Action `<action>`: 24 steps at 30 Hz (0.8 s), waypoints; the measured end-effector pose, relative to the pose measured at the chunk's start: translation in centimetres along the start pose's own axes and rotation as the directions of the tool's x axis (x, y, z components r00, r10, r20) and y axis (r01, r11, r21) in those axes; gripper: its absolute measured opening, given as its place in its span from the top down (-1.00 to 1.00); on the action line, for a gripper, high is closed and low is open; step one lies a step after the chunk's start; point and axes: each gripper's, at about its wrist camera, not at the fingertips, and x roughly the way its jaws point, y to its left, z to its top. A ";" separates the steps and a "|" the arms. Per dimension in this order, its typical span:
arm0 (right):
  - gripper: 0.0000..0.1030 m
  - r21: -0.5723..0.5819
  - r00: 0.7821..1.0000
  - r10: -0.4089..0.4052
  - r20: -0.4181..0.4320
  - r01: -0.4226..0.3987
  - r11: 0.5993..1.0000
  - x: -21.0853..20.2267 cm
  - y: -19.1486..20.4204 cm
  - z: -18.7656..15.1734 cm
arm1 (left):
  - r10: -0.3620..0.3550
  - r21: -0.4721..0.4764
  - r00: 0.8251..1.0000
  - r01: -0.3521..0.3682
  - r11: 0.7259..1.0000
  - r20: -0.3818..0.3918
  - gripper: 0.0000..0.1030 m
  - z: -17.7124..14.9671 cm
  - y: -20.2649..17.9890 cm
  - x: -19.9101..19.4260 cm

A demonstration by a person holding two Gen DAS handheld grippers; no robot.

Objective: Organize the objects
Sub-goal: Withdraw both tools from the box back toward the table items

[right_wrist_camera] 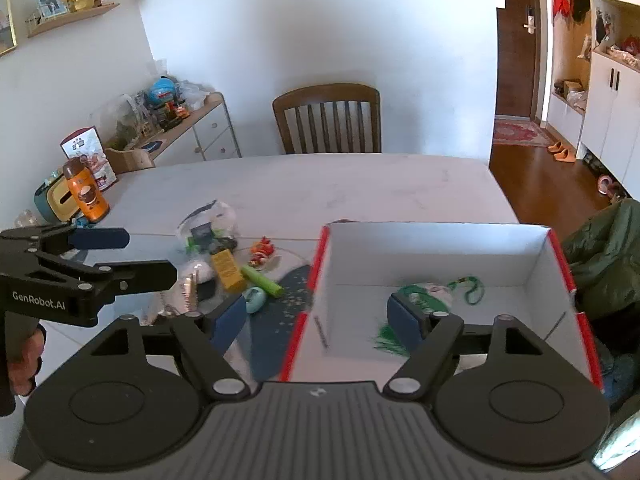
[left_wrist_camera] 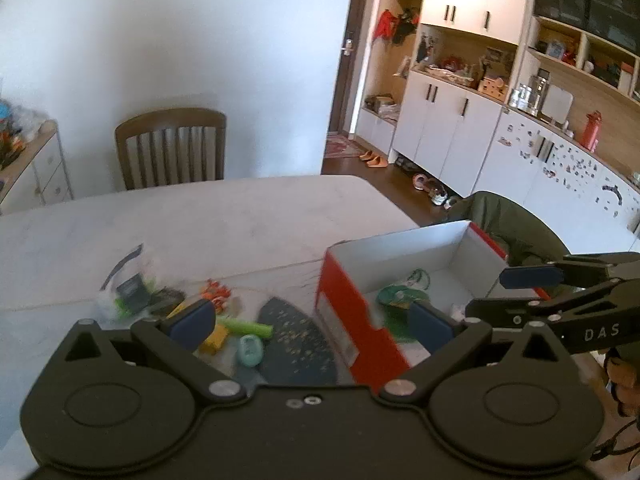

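Observation:
A red box with a white inside [right_wrist_camera: 440,256] stands open on the right of the table; a green tasselled disc [right_wrist_camera: 416,296] and a green lanyard [right_wrist_camera: 472,288] lie in it. Left of it lie a dark blue speckled sheet [right_wrist_camera: 276,320], a teal oval [right_wrist_camera: 255,299], a green stick [right_wrist_camera: 262,280], a yellow packet [right_wrist_camera: 228,270], an orange-red toy [right_wrist_camera: 262,252] and a plastic bag [right_wrist_camera: 208,224]. My right gripper [right_wrist_camera: 318,318] is open over the box's left wall, holding nothing. My left gripper [left_wrist_camera: 312,322] is open above the sheet [left_wrist_camera: 296,340] and the box's red side [left_wrist_camera: 352,320], also holding nothing.
A wooden chair [right_wrist_camera: 328,120] stands at the table's far side. An orange bottle [right_wrist_camera: 86,192] and a tissue box [right_wrist_camera: 58,200] sit at the far left corner. A green jacket [right_wrist_camera: 604,252] hangs right of the box. A cluttered sideboard [right_wrist_camera: 188,120] lines the left wall.

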 end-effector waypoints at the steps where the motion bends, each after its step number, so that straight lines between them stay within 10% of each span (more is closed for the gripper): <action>1: -0.57 0.002 1.000 0.003 0.001 -0.003 1.000 0.1 0.5 -0.1 | 0.006 -0.004 1.000 -0.006 1.000 -0.002 -0.99 -0.2 0.5 -0.2; 24: -0.58 -0.001 0.998 -0.034 -0.047 0.034 0.999 5.9 9.6 0.5 | 0.095 -0.089 0.995 -0.098 0.991 -0.035 -1.00 -4.0 10.6 -0.3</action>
